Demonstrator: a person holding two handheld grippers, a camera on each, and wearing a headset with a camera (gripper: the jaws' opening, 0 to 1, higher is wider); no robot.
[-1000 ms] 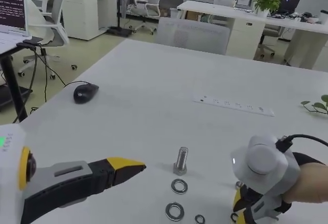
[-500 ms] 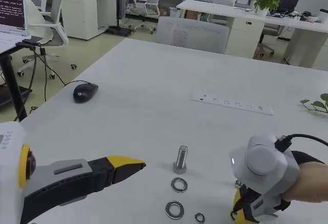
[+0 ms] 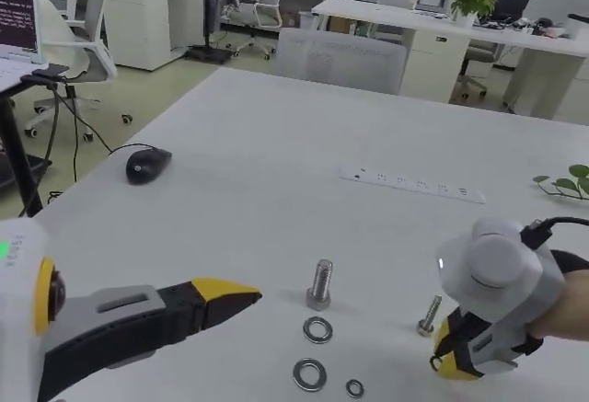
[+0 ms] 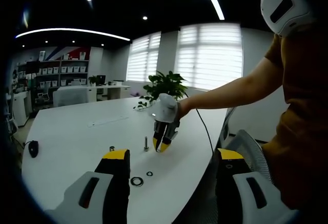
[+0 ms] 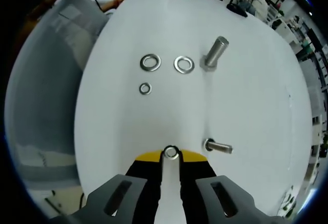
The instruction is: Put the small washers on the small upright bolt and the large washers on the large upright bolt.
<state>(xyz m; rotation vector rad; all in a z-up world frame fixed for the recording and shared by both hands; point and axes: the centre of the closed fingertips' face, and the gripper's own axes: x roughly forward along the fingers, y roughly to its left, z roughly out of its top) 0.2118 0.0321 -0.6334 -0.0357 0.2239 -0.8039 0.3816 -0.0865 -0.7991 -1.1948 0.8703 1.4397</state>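
The large bolt (image 3: 319,284) stands upright mid-table, with two large washers (image 3: 317,330) (image 3: 310,374) and a small washer (image 3: 354,388) lying flat in front of it. The small bolt (image 3: 429,315) stands to the right. My right gripper (image 3: 444,358) hovers just right of the small bolt, shut on a small washer (image 5: 170,154) pinched at its tips (image 5: 170,158). In the right gripper view the small bolt (image 5: 218,146) is close ahead on the right and the large bolt (image 5: 215,52) is farther off. My left gripper (image 3: 230,296) stays left of the large bolt, its jaws wide open (image 4: 173,156) and holding nothing.
A black mouse (image 3: 145,164) lies at the table's left side and a white power strip (image 3: 412,186) farther back. Plant leaves (image 3: 569,181) reach in at the right edge. A person's arm (image 4: 215,93) holds the right gripper. Office chairs and desks stand beyond the table.
My right gripper has moved a little to the right, so the small bolt now shows beside its tips. The left gripper has stayed put.
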